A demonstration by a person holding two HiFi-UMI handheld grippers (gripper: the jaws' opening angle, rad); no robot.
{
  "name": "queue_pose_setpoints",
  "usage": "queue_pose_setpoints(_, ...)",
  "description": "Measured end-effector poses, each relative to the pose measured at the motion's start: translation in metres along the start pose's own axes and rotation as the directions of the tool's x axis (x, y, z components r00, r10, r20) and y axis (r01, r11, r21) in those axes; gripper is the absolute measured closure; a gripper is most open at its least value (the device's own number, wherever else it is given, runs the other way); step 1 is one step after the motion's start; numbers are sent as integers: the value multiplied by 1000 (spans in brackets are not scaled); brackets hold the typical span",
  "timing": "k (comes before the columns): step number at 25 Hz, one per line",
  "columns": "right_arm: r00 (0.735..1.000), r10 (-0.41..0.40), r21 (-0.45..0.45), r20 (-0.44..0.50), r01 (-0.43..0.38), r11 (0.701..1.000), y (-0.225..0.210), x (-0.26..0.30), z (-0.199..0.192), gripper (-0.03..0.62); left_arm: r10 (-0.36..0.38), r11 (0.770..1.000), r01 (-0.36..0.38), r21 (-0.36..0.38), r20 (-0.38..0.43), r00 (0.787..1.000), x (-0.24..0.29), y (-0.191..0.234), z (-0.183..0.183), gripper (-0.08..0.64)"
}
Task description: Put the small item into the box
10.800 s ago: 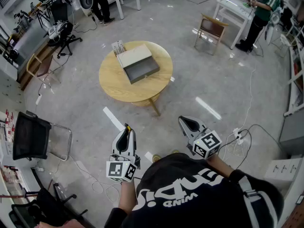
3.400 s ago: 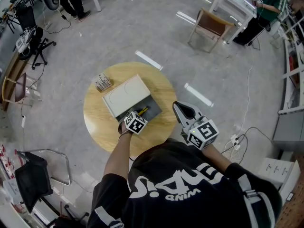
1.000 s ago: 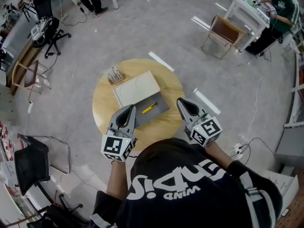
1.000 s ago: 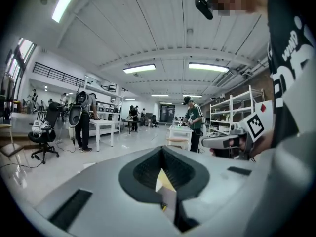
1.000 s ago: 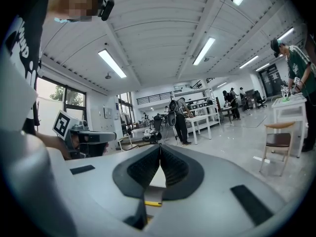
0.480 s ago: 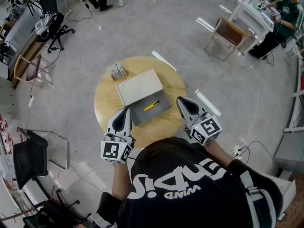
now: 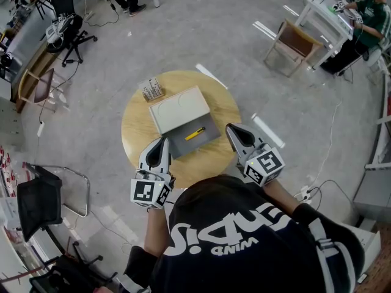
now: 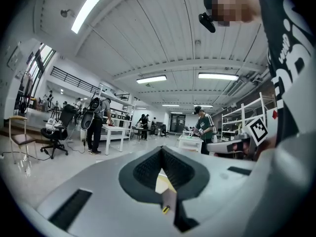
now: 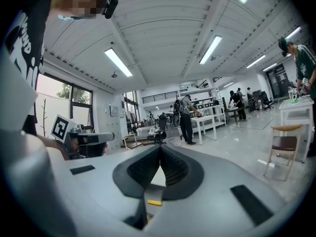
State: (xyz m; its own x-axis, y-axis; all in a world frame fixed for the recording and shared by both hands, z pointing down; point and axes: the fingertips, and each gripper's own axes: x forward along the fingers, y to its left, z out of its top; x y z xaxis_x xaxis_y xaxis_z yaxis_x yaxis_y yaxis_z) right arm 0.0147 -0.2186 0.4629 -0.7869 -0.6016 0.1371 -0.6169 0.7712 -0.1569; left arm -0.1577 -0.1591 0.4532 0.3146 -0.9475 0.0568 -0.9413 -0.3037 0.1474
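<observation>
Small yellow oblong item (image 7: 195, 133) lies slantwise inside the shallow grey box (image 7: 183, 146), at the centre of the head view. The box's cream lid (image 7: 178, 109) lies open and flat behind it, toward the upper left. Both rest on a round light-wood table (image 7: 211, 164), which also carries a small rack of upright pieces (image 7: 151, 90) near its upper-left rim, apart from the lid.

The left gripper (image 7: 164, 141) hangs over the table's lower-left part, just beside the box's near corner. In the left gripper view (image 8: 161, 150) its dark ribbed jaws meet at the tips with nothing between them. The right gripper (image 7: 233, 129) sits at the table's right rim, beside the box but not touching it. In the right gripper view (image 9: 159, 148) its jaws are likewise pressed together and empty. Nothing lies between either gripper and the item.

A marker cube rides on each gripper, the left gripper's cube (image 7: 149, 193) and the right gripper's cube (image 7: 264, 166), both below centre. The wearer's black printed shirt (image 7: 244, 243) fills the lower frame.

Around the table, on the grey floor:
- a brown wooden chair (image 7: 294, 38) at upper right
- a white workbench (image 7: 322, 14) and a seated person in green (image 7: 360, 14) beyond it
- a black office chair (image 7: 66, 34) at upper left
- a black mesh chair (image 7: 36, 201) at lower left
</observation>
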Motion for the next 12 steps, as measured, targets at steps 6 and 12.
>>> queue_pose_setpoints(6,1000,3,-1,3,-3,1000,3,2,1,589,-3,1000,3,5,-16,1000,-2,3,0,549)
queue_pose_setpoints(12,1000,2,-1,2,-2,1000,-1,-2,-1,589,1,1000,-1,7,-24,1000,0,1,-3,549)
